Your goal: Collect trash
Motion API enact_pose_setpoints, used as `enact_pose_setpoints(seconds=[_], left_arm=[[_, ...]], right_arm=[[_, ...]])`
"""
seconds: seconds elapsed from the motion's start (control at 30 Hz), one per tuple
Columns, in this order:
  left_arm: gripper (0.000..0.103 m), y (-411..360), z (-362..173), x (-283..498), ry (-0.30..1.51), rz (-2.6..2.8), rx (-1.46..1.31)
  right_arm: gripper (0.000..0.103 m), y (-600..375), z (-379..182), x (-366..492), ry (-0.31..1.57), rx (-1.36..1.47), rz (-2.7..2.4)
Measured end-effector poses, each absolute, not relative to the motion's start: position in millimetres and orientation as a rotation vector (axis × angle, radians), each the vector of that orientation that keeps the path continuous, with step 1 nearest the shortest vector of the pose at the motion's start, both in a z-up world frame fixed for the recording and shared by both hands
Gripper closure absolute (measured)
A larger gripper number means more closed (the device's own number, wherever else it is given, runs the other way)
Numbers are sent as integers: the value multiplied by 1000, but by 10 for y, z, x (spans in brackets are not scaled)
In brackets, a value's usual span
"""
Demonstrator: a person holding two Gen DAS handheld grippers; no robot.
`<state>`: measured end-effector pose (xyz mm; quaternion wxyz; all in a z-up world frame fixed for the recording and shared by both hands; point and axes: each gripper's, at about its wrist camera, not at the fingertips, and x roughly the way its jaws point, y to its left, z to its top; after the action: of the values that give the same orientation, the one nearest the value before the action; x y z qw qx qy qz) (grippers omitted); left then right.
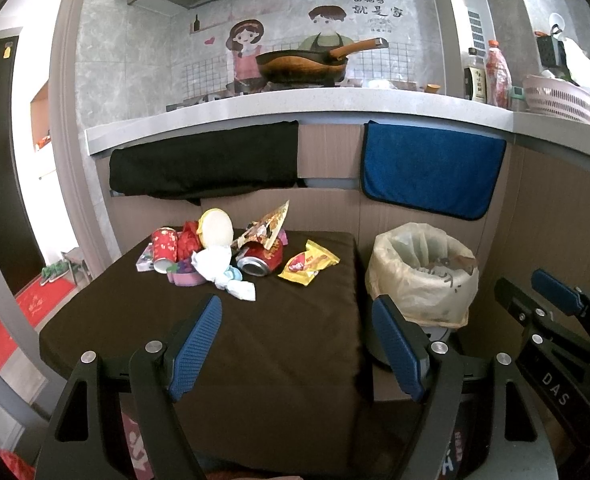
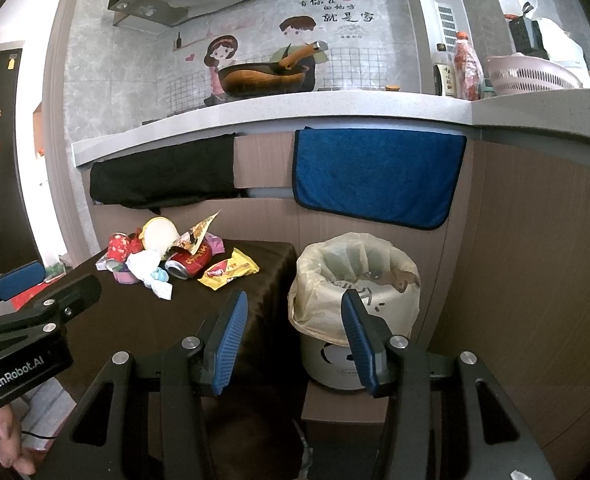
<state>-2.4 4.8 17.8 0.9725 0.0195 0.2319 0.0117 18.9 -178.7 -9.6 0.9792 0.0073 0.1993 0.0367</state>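
Apparently nothing is collected yet: both the left tongs (image 1: 297, 344) and right tongs (image 2: 295, 340) gape wide and empty. The trash pile (image 1: 231, 252) lies ahead-left, the bin (image 2: 355, 280) ahead-right; next, reach for a wrapper.

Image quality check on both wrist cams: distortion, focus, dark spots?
Left wrist: strong fisheye, counter edge bows, corners vignette black; trash pile sharp; dark tablecloth shows little detail. Right wrist: same barrel bend and black corners; bin in focus; area below the right gripper is murky shadow.
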Motion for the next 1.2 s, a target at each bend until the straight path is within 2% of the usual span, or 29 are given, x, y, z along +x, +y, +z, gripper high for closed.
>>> enact_pose_setpoints(seconds=[0.9,1.2], left_arm=[[25,40,158,-9,471,30,37],[25,243,112,243,470,36,-8]], right_arm=[[57,-1788,-141,199,406,21,74],[57,-1803,-95,396,409,20,73]])
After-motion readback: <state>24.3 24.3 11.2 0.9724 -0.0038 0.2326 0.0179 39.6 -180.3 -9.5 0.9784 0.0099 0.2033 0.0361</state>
